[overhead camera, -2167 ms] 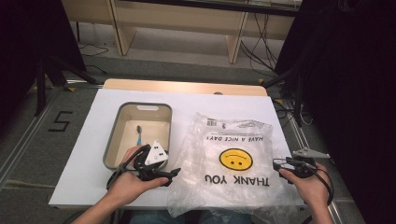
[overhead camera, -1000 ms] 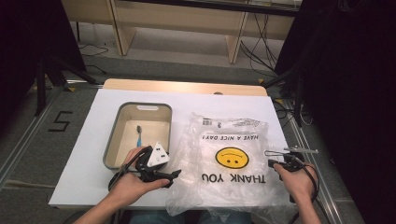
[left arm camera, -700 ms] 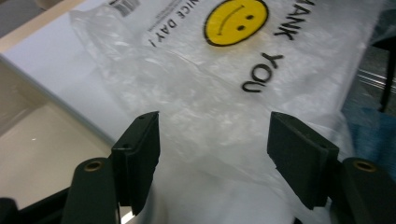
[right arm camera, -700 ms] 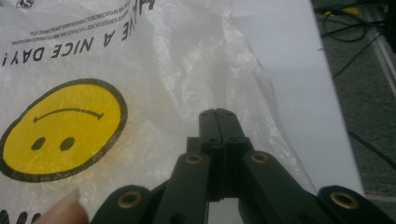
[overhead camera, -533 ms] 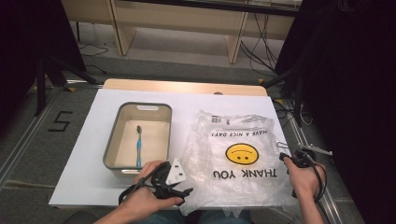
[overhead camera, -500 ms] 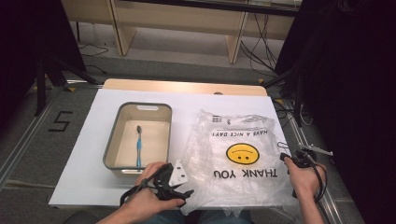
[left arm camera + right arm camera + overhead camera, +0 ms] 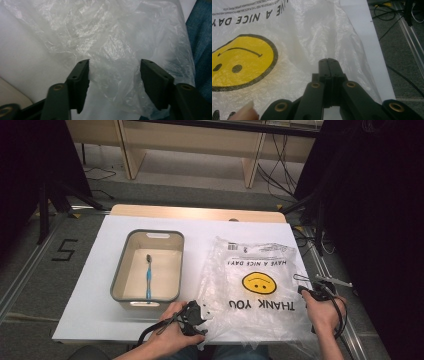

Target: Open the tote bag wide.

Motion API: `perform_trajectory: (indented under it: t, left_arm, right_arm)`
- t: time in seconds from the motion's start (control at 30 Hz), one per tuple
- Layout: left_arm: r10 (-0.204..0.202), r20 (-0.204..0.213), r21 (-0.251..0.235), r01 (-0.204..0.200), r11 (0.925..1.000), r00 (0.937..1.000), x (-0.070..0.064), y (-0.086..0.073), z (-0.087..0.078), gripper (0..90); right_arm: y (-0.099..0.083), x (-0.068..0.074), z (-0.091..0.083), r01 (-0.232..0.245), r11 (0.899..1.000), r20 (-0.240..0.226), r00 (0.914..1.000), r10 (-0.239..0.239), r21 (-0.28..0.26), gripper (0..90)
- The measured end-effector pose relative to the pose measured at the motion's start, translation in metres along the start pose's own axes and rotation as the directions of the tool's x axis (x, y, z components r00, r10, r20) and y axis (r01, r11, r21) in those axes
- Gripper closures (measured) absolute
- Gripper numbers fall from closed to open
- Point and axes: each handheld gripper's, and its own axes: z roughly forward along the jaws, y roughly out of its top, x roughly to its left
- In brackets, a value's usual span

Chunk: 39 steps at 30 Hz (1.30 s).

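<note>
the left tongs (image 7: 113,82) stand wide open, the two black jaws well apart with crumpled clear plastic between and beyond them; they grip nothing. in the high view the left tongs (image 7: 196,314) sit in the left hand (image 7: 172,335) at the near edge of the desk (image 7: 90,285), right at the near left corner of the plastic bag (image 7: 260,290). the right tongs (image 7: 329,65) are closed, jaws pressed flat together, their tips over the bag's right side; whether a fold of plastic is caught between them cannot be told. in the high view the right tongs (image 7: 314,292) are held by the right hand (image 7: 322,312) at the bag's right edge. the bag lies flat on the right half of the white desk, printed with a yellow smiley face (image 7: 260,283) and the words "thank you" and "have a nice day", facing away from the person. to its left, apart from it, stands a grey bin (image 7: 120,270) with a blue toothbrush (image 7: 148,277) lying inside on its floor.
</note>
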Motion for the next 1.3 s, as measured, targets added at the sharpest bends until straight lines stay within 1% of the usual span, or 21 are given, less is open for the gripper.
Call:
perform_trajectory:
  t: [0.03,0.07,0.13,0.23,0.3,0.37,0.57,0.7,0.83,0.87,0.9,0.97,1.0,1.03,1.07,1.13,1.17,1.2,1.23,1.27,1.3]
  left_arm:
    - [0.000,0.000,0.000,0.000,1.0000,1.0000,0.000,0.000,0.000,45.9]
    - [0.021,-0.010,0.028,-0.021,0.9994,0.9997,0.002,0.001,0.003,51.6]
    - [0.003,0.008,0.035,-0.004,0.9994,1.0000,0.003,0.003,0.005,59.1]
    - [0.014,0.024,0.057,-0.015,0.9983,0.9996,0.004,0.007,0.007,73.1]
    - [0.043,-0.011,0.069,-0.042,0.9967,0.9990,0.004,0.011,0.008,84.1]
    - [0.044,-0.019,0.074,-0.042,0.9964,0.9989,0.005,0.015,0.007,87.9]
    - [0.034,-0.059,0.029,-0.033,0.9991,0.9977,0.018,0.034,-0.004,89.1]
    - [0.010,-0.088,-0.003,-0.011,0.9999,0.9961,0.031,0.048,-0.010,89.1]
    - [-0.022,-0.110,-0.039,0.018,0.9991,0.9937,0.045,0.063,-0.017,89.1]
    - [-0.022,-0.110,-0.039,0.018,0.9991,0.9937,0.045,0.063,-0.017,89.1]
    - [-0.046,-0.124,-0.056,0.039,0.9976,0.9913,0.054,0.069,-0.019,89.1]
    - [-0.061,-0.138,-0.059,0.053,0.9968,0.9886,0.063,0.073,-0.019,89.1]
    - [-0.061,-0.138,-0.059,0.053,0.9968,0.9886,0.063,0.073,-0.019,89.1]
    - [-0.086,-0.155,-0.072,0.075,0.9945,0.9843,0.072,0.076,-0.017,89.1]
    - [-0.086,-0.155,-0.072,0.075,0.9945,0.9843,0.072,0.076,-0.017,89.0]
    - [-0.097,-0.172,-0.077,0.085,0.9934,0.9803,0.081,0.078,-0.015,89.0]
    - [-0.115,-0.191,-0.080,0.101,0.9916,0.9748,0.089,0.079,-0.011,89.0]
    - [-0.115,-0.191,-0.080,0.101,0.9916,0.9748,0.089,0.079,-0.011,89.0]
    - [-0.125,-0.192,-0.085,0.111,0.9902,0.9734,0.093,0.080,-0.010,89.0]
    - [-0.142,-0.199,-0.097,0.124,0.9875,0.9696,0.097,0.080,-0.008,89.0]
    - [-0.156,-0.215,-0.098,0.137,0.9856,0.9641,0.104,0.081,-0.005,88.9]
  right_arm:
    - [0.000,0.000,0.000,0.001,1.000,-0.004,1.0000,-0.001,0.003,90.0]
    - [0.000,0.001,0.000,0.004,1.000,-0.006,1.0000,-0.004,0.004,90.0]
    - [0.000,0.002,0.000,0.011,1.000,-0.011,0.9999,-0.011,0.003,90.0]
    - [-0.001,0.004,-0.001,0.020,1.000,-0.020,0.9996,-0.019,0.008,90.0]
    - [-0.001,0.005,-0.001,0.035,0.999,-0.032,0.9989,-0.035,0.009,90.0]
    - [-0.002,0.007,-0.003,0.043,0.999,-0.038,0.9984,-0.043,0.004,90.0]
    - [0.001,0.006,-0.005,0.036,0.999,-0.032,0.9988,-0.038,-0.037,90.0]
    - [0.005,0.005,-0.005,0.030,0.997,-0.017,0.9994,-0.032,-0.075,90.0]
    - [0.010,0.003,-0.004,0.003,0.993,-0.011,0.9999,-0.005,-0.115,90.0]
    - [0.010,0.003,-0.004,0.003,0.993,-0.011,0.9999,-0.005,-0.115,90.0]
    - [0.013,0.003,-0.003,-0.009,0.991,-0.011,0.9999,0.008,-0.132,90.0]
    - [0.014,0.004,-0.001,-0.015,0.990,-0.013,0.9998,0.014,-0.138,90.0]
    - [0.015,0.005,0.000,-0.021,0.990,-0.015,0.9997,0.019,-0.140,90.0]
    - [0.015,0.006,0.001,-0.022,0.989,-0.016,0.9997,0.020,-0.148,90.0]
    - [0.015,0.006,0.001,-0.022,0.989,-0.016,0.9997,0.020,-0.148,90.0]
    - [0.016,0.007,0.004,-0.022,0.988,-0.020,0.9996,0.019,-0.153,90.0]
    - [0.016,0.010,0.007,-0.009,0.990,-0.030,0.9995,0.005,-0.144,90.0]
    - [0.017,0.011,0.007,-0.001,0.990,-0.041,0.9991,-0.004,-0.138,90.0]
    - [0.017,0.013,0.007,0.018,0.991,-0.061,0.9978,-0.027,-0.134,84.5]
    - [0.017,0.013,0.007,0.018,0.991,-0.061,0.9978,-0.027,-0.134,84.5]
    - [0.017,0.018,0.006,0.085,0.988,-0.107,0.9893,-0.099,-0.128,75.2]
